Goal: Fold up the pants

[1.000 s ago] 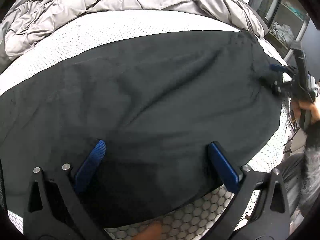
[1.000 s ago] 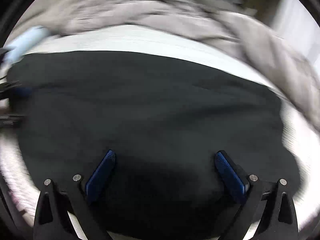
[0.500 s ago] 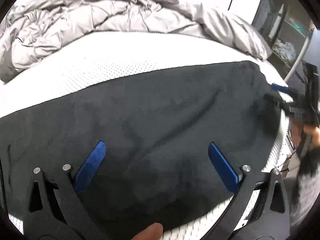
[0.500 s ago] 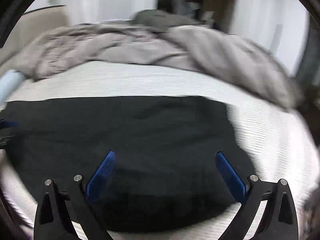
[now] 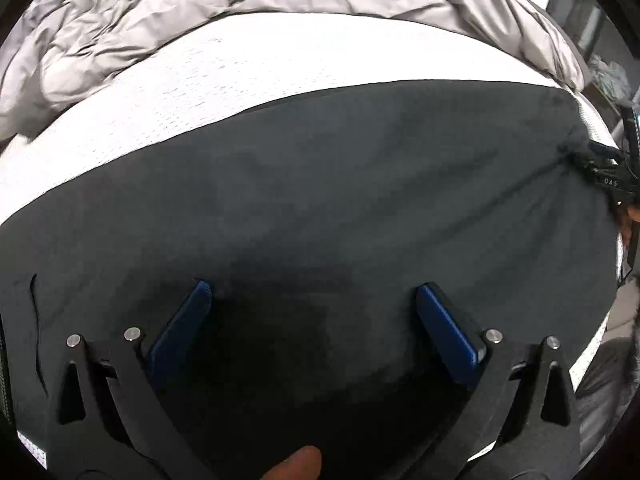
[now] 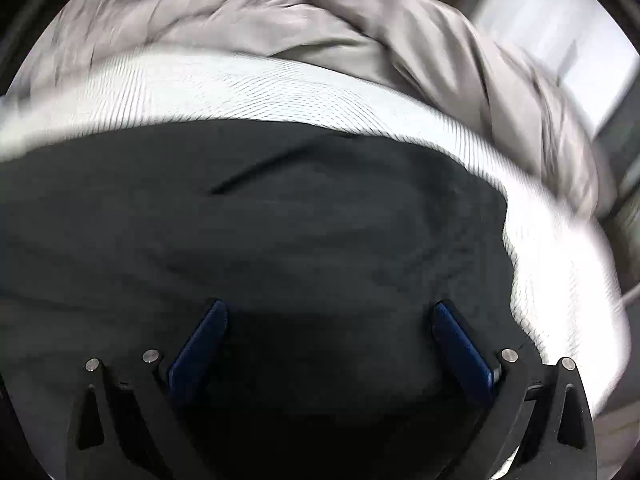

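**Both tools spread wide above dark pants on the bed**

Left tool [image 5: 312, 300]: blue pads [image 5: 446, 334] far apart, gripping nothing, low over the near part of the dark pants [image 5: 320, 200]. Right tool [image 6: 326, 320]: likewise spread, blue pads [image 6: 198, 348] well apart, nothing between them, close above the same dark cloth. Right tool seen also at the far right edge of the left wrist view [image 5: 608, 176], beside the pants' edge; contact with the cloth there impossible to tell. Pants spread broad and mostly flat across the white mattress [image 5: 240, 68], with a long crease running toward that right edge. Crumpled grey duvet [image 5: 200, 8] heaped on the bed beyond the pants, apart from them. Fingertip [image 5: 298, 462] poking in at the bottom of the left wrist view. Right wrist view blurred.
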### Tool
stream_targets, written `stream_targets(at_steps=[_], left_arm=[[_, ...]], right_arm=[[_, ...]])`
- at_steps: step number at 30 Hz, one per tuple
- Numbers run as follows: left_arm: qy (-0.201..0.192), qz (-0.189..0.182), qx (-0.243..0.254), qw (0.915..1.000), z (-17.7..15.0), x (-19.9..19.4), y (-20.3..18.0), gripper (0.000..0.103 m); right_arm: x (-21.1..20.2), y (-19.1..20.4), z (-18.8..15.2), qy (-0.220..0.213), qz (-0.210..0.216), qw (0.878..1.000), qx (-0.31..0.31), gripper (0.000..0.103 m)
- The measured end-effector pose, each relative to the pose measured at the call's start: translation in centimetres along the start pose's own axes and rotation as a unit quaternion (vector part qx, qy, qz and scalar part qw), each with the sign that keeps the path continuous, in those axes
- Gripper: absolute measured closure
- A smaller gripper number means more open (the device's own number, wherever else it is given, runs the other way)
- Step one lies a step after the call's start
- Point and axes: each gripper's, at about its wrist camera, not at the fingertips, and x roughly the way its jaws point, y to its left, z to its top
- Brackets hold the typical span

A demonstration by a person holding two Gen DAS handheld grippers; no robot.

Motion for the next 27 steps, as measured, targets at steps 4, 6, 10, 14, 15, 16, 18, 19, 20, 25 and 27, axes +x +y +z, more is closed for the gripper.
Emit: stream_targets(at_steps=[4, 6, 10, 14, 15, 16, 18, 19, 20, 25, 27], left_arm=[[-0.014, -0.002, -0.013, 0.9998, -0.1, -1.0, 1.3, 0.001], [-0.026, -0.014, -0.016, 0.9994, 0.2, -1.9, 0.8, 0.001], [-0.046, -0.025, 0.003, 0.9986, 2.9, -2.3, -1.5, 0.001], [-0.005, -0.011, 0.034, 0.9994, 5.6, 2.2, -2.9, 0.001], [0.016, -0.007, 0.033, 0.9993, 5.7, 3.3, -2.7, 0.001], [0.019, -0.008, 0.028, 0.9994, 5.5, 3.6, -2.6, 0.001], [0.011, -0.017, 0.018, 0.9996, 5.5, 3.1, -1.5, 0.001], [0.011, -0.015, 0.016, 0.9997, 5.3, 2.9, -1.0, 0.001], [0.008, -0.024, 0.013, 0.9996, 5.2, 2.8, -0.3, 0.001], [-0.007, -0.036, 0.042, 0.9984, 3.9, 2.2, 0.2, 0.001], [-0.009, -0.024, 0.043, 0.9987, 3.4, 2.0, -0.3, 0.001]], right_arm=[[-1.8, 1.1, -0.3, -0.021, -0.044, 0.999, -0.021, 0.001], [-3.1, 2.3, 0.6, -0.034, -0.024, 0.999, -0.015, 0.001], [-3.4, 7.2, 3.0, -0.048, 0.082, 0.994, -0.047, 0.001], [-0.9, 15.1, 4.1, -0.005, 0.181, 0.976, -0.121, 0.001], [-0.3, 16.5, 3.4, 0.001, 0.172, 0.976, -0.135, 0.001], [0.0, 16.7, 3.3, 0.002, 0.168, 0.975, -0.145, 0.001], [0.1, 14.5, 3.7, -0.002, 0.146, 0.981, -0.124, 0.001], [0.1, 13.7, 3.7, -0.005, 0.117, 0.987, -0.115, 0.001], [0.8, 11.5, 3.8, -0.008, 0.063, 0.993, -0.095, 0.0], [3.2, 2.3, 2.8, 0.005, -0.04, 0.998, 0.037, 0.001], [2.6, 2.3, 2.5, -0.002, -0.055, 0.998, 0.027, 0.0]])
